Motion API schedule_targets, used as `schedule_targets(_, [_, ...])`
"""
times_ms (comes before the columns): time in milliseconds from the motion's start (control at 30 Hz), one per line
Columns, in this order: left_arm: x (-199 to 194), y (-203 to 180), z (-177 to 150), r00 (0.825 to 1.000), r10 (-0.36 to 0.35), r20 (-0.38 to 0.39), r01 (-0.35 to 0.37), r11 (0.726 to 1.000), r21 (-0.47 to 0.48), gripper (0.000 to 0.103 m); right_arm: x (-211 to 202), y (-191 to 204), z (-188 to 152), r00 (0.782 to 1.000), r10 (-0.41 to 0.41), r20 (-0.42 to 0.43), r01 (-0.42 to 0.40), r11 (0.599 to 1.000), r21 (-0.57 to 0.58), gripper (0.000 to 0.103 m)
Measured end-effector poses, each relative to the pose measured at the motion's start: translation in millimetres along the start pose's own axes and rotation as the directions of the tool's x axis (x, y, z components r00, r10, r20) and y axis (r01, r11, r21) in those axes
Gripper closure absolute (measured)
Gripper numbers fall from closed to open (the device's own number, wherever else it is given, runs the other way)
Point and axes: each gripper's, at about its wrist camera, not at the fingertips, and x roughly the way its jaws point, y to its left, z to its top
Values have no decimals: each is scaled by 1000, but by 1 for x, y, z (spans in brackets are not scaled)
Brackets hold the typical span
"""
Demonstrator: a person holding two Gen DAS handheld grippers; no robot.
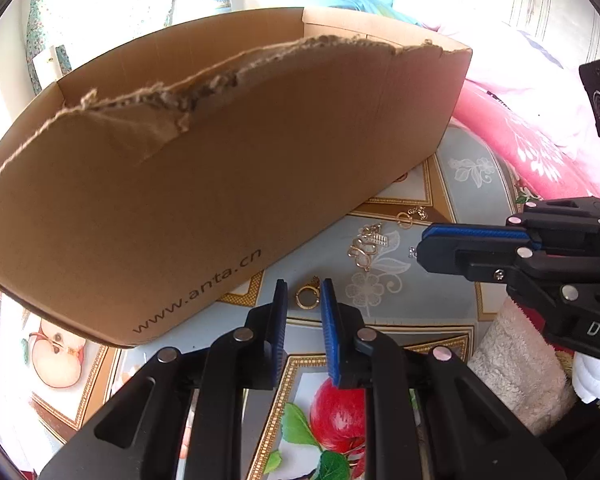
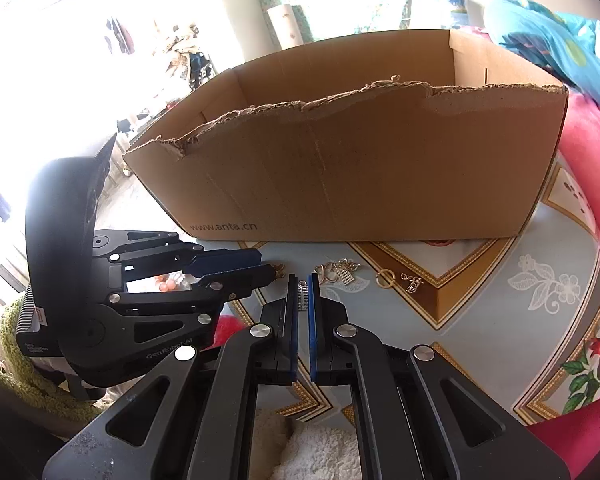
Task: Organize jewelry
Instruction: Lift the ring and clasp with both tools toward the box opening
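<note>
Jewelry: several gold and silver pieces lie on the patterned cloth of the counter, in front of the cardboard box; one small silver piece is gripped in the right claw.
Right claw: clenched on a small silver charm, a ladder-like strip that shows between its blue pads just above the cloth.
Left claw: slightly parted, its blue pads to either side of a gold ring that lies on the cloth; the pads do not press on it.
Gold ring near the right claw: a second gold ring lies flat beside a short silver chain.
Pendant cluster: a looped gold pendant with a ribbed silver charm sits between the box and the claws.
Box writing: "www.anta.cn" printed in dark letters low on the near wall; the wall's top edge is torn ragged.
Claw writing: "GenRobot.AI" on the left claw's body, seen from the right wrist; "DAS" on the right claw's body, cut off at the edge of the left wrist view.
Counter cloth: grey-blue with gold borders, white flowers and red apples.
Surroundings: pink flowered bedding to the right, a fluffy sleeve at the right claw.
</note>
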Motion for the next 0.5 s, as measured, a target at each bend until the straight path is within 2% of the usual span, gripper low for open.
schedule_targets(200, [1, -1, 0, 1000, 20, -12, -20, 999, 29, 87, -1, -4, -1, 1000, 6, 0, -6, 1000, 12, 101])
schedule_targets(500, [6, -1, 4, 999, 26, -20, -26, 1000, 4, 91, -7, -6, -2, 1000, 14, 19, -14, 1000, 18, 101])
